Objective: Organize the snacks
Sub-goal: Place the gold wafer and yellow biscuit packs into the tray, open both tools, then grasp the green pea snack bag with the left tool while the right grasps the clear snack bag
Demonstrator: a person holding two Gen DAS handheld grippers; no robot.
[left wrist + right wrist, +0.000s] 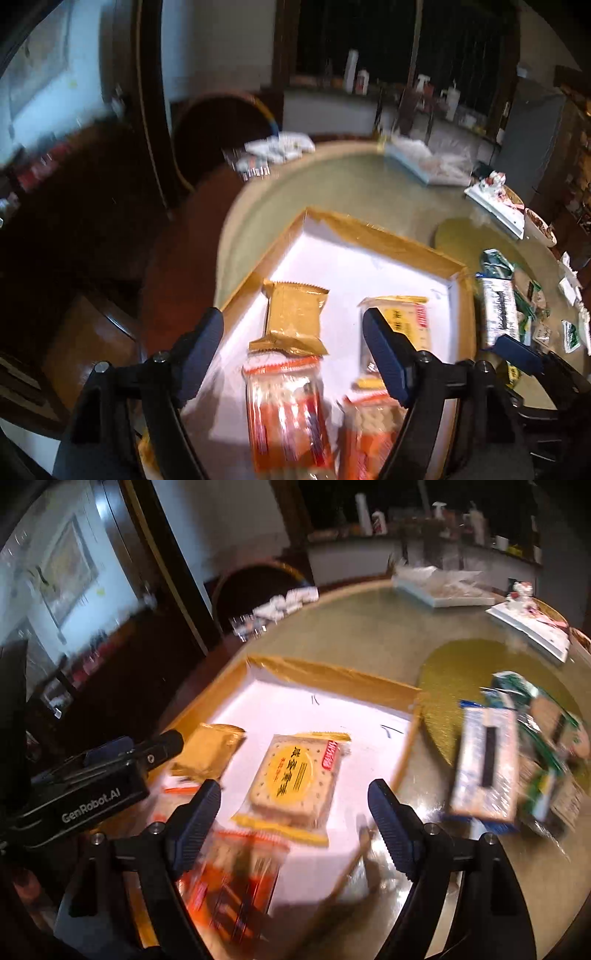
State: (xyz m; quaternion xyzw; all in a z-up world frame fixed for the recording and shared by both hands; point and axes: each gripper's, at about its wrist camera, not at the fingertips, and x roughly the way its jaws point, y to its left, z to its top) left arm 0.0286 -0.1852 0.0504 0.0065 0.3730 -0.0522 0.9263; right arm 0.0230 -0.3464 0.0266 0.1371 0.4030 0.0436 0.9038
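A shallow gold-rimmed tray [384,236] [332,677] with a white floor lies on the round table. In it are a gold snack packet [293,317] [208,753], a yellow cracker packet [413,317] [295,775] and two orange-red packets [284,410] [369,435] [229,882]. My left gripper [293,349] is open and empty above the tray's near left part. My right gripper [295,814] is open and empty above the tray's near right part. A pile of loose snacks, with a white and blue packet [498,310] [487,764] and green ones [546,716], lies right of the tray.
A gold round mat [454,664] lies beyond the tray's right corner. White boxes [532,624] and a plastic-covered tray [443,587] sit at the table's far side. A dark chair [221,125] stands at the far left. The left gripper's body [92,782] shows in the right wrist view.
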